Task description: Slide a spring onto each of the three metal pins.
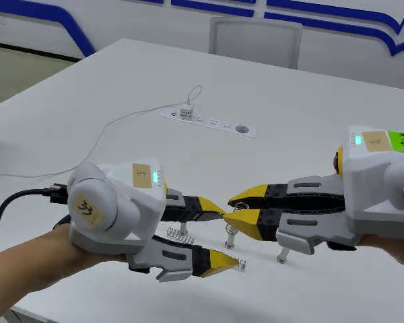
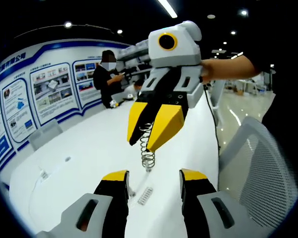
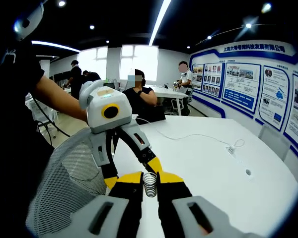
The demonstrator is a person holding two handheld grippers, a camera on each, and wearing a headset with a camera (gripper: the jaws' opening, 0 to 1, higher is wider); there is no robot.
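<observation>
White desk point(image 1: 269, 101), near edge: our right gripper point(image 3: 150, 179) clamps a small steel coil spring point(image 2: 147, 148) by its top coils; we judge it light and squashy. Our left gripper point(image 2: 153, 174) has its jaws apart.

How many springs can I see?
3. One spring stands pinched in the right gripper's jaws; one lies on the table under the left gripper; one lies by its lower jaw tip. Others may be hidden.
</observation>
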